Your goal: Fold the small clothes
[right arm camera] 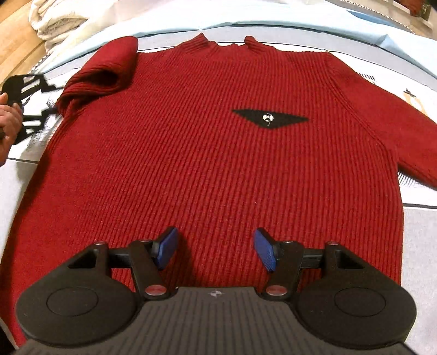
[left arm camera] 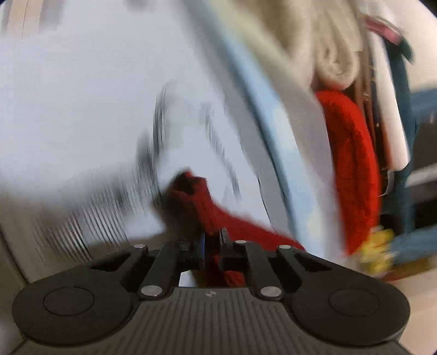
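A red ribbed knit sweater (right arm camera: 207, 163) lies flat, front up, on a pale printed sheet (right arm camera: 426, 245), with a black patch and button (right arm camera: 269, 118) on its chest. Its left sleeve (right arm camera: 103, 73) is bunched and folded in toward the shoulder; the right sleeve (right arm camera: 404, 131) stretches out to the right. My right gripper (right arm camera: 215, 245) is open, hovering over the sweater's lower middle. My left gripper (left arm camera: 213, 243) is shut on red knit fabric (left arm camera: 202, 204), the sleeve end; this view is motion-blurred. The left gripper also shows in the right wrist view (right arm camera: 24, 101) by the sleeve.
Folded cream cloth (right arm camera: 57, 24) lies at the back left on a wooden surface (right arm camera: 16, 41). The left wrist view shows the pale sheet (left arm camera: 82, 109), the cream cloth (left arm camera: 322, 49) and blurred blue furniture (left arm camera: 409, 136) at the right.
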The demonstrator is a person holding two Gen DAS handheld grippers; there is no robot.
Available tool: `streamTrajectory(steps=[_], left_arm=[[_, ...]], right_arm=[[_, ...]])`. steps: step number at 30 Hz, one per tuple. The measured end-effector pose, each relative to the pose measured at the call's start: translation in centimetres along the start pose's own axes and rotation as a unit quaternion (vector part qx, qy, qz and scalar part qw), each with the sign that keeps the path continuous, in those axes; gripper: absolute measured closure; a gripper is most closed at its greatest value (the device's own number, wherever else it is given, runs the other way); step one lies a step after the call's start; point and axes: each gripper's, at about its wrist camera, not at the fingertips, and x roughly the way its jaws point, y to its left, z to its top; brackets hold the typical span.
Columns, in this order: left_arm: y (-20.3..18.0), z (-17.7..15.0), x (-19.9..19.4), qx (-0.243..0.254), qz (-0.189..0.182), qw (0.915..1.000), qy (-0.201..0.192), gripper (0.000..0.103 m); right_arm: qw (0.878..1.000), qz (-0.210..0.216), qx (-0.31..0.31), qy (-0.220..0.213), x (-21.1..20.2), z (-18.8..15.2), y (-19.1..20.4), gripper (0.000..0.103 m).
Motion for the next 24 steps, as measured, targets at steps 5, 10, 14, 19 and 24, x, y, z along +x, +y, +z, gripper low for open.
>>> streamTrajectory(steps=[5, 10, 14, 19, 24], left_arm=[[-3.4, 5.0, -7.3, 0.208, 0.351, 0.8752, -0.259, 0.086], [-3.4, 4.9, -8.4, 0.225, 0.257, 0.9183, -0.200, 0.079], [-4.8, 1.0, -4.7, 0.271, 0.106, 0.9556, -0.050, 0.076], [-4.8, -4.1, -0.3, 0.317, 0.048, 0.9451, 0.061, 0.076], [-5.8, -6.4, 1.0, 0.363, 0.134, 0.9153, 0.110, 0.078]], right_arm=[[1.000, -0.006, 0.003, -0.004, 0.2, 0.6, 0.6, 0.039], [1.000, -0.002, 0.012, -0.009, -0.2, 0.8, 0.5, 0.039], [1.000, -0.011, 0.019, -0.012, -0.2, 0.8, 0.3, 0.039], [0.999, -0.027, 0.027, -0.005, 0.1, 0.4, -0.4, 0.039], [0.999, -0.043, 0.030, -0.001, -0.2, 0.0, -1.4, 0.039]])
